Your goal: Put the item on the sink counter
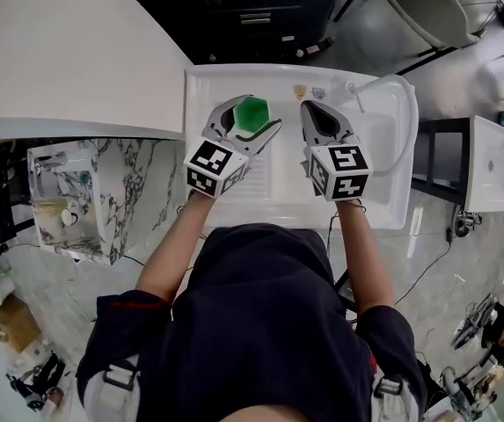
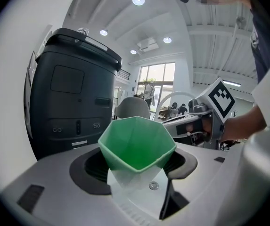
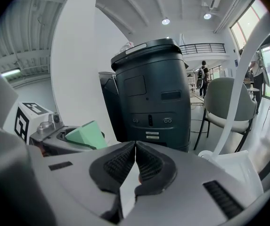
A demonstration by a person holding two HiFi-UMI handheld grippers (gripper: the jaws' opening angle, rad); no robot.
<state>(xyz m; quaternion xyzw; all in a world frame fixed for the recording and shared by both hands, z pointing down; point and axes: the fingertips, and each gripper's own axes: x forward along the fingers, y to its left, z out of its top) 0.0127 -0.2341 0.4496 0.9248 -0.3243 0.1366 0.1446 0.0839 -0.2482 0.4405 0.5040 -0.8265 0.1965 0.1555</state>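
Note:
A green faceted cup (image 1: 252, 111) sits between the jaws of my left gripper (image 1: 252, 115), which is shut on it and holds it over the white sink (image 1: 200, 86). In the left gripper view the cup (image 2: 137, 142) stands mouth up, with both dark pads pressed to its sides at the left gripper (image 2: 137, 165). My right gripper (image 1: 317, 108) hovers just to the right at the same height. Its jaws meet with nothing between them, as the right gripper (image 3: 135, 160) shows in its own view. From there the cup (image 3: 87, 134) appears at the left.
A white counter (image 1: 58, 51) runs along the upper left, touching the sink's left edge. A curved white faucet (image 1: 390, 84) arcs over the sink's right side. Two small items (image 1: 301, 90) lie on the back ledge. A dark machine (image 3: 153, 93) stands beyond the sink.

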